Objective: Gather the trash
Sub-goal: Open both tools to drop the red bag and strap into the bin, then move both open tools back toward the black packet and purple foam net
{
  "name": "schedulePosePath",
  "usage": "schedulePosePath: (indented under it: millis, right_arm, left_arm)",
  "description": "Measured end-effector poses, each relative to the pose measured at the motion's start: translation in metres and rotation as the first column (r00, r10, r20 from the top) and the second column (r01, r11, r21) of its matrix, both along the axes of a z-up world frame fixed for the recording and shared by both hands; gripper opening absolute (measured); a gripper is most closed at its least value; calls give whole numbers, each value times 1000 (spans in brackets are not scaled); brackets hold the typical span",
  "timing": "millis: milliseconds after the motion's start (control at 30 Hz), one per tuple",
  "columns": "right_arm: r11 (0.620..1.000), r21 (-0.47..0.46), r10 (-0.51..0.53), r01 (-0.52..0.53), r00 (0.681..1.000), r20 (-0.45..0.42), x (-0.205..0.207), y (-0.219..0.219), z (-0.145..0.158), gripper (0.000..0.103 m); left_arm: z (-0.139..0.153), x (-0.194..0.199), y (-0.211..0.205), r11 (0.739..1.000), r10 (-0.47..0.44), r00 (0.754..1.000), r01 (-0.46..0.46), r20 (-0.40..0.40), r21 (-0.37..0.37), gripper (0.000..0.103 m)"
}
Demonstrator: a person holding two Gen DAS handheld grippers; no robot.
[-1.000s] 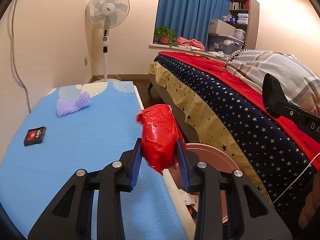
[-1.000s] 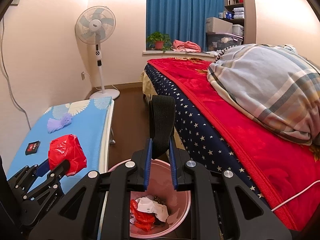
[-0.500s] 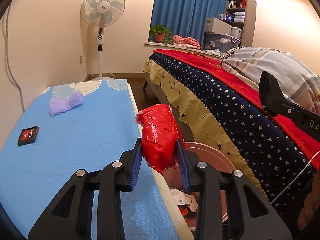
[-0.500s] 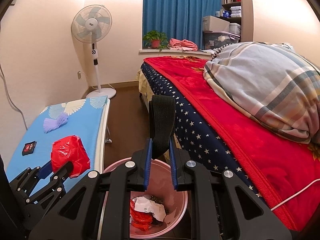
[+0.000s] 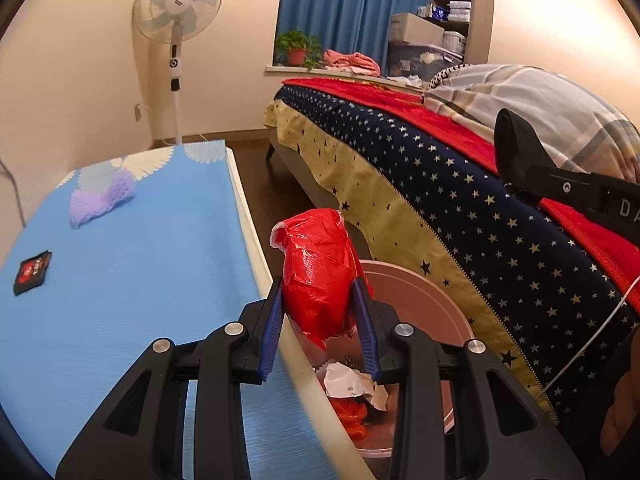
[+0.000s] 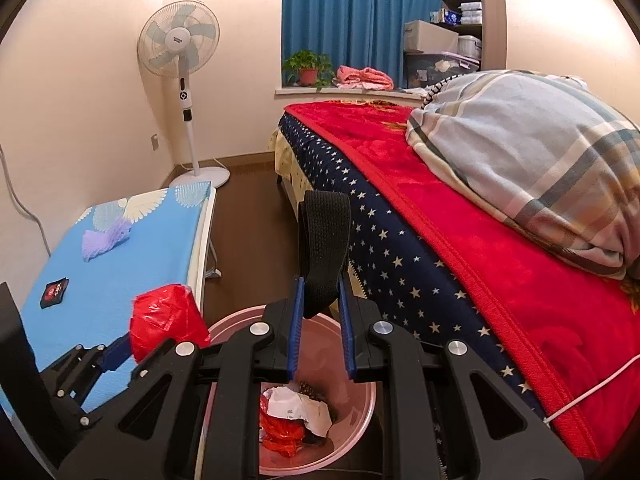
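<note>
Far to the left of the left gripper's jaws, a small black-and-red packet (image 5: 33,267) lies flat on the blue table top (image 5: 132,280). Ahead of the jaws and to their left, a crumpled lilac net (image 5: 102,197) rests near the table's far end, well apart from the packet. A white standing fan (image 5: 176,28) stands on the floor beyond the table.

The left gripper (image 5: 320,322) has its jaws partly closed and clamped on a crumpled red plastic bag (image 5: 318,270). The blue pads (image 5: 270,334) press the bag's lower sides, and most of the bag bulges up and forward out of the jaws. The bag hangs off the table's right edge, over the near rim of a pink trash bin (image 5: 424,300) that sits below and just right of the jaws. Inside the bin, under the jaws, lie a crumpled white paper (image 5: 352,384) and some orange-red plastic (image 5: 352,416).

In the right wrist view, the red bag (image 6: 166,322) shows to the left of the right gripper's jaws, beside the bin's rim (image 6: 236,318). The right gripper (image 6: 320,328) has its jaws narrowly apart and pinched on a black elastic band (image 6: 324,240). The band's lower end sits between the blue pads, and its loop stands upright ahead of them. The bin's opening lies directly beneath these jaws. To the right of both grippers runs the bed (image 6: 500,280), with a star-patterned cover, a red blanket and a plaid pillow (image 6: 540,168).
</note>
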State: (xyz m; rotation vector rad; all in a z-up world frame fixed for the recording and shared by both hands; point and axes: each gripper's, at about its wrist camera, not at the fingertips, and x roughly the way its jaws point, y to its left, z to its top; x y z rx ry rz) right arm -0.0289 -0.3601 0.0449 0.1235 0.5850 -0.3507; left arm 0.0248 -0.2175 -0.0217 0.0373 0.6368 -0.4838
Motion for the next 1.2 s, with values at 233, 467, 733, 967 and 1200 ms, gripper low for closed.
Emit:
schedulePosePath:
  millis: [233, 467, 733, 967, 1200]
  right_arm:
    - [1000, 15, 2, -2, 1000, -12, 5, -1, -6, 20]
    - [999, 29, -14, 15, 1000, -13, 6, -5, -7, 33]
    - [999, 41, -36, 35, 999, 20, -1, -6, -2, 48]
    - [999, 45, -19, 17, 998, 61, -5, -3, 3, 48]
    - [999, 45, -3, -1, 997, 83, -1, 3, 5, 48]
  left_arm:
    - [-9, 6, -5, 1000, -19, 999, 19, -35, -6, 34]
    - [-13, 6, -10, 998, -55, 997, 54, -53, -27, 36]
    - [-12, 5, -4, 999, -41, 998, 39, -52, -33, 56]
    - [-5, 3, 5, 999, -29, 999, 27, -30, -44, 44]
    - [3, 5, 20, 999, 4, 1000, -4, 3, -54, 25]
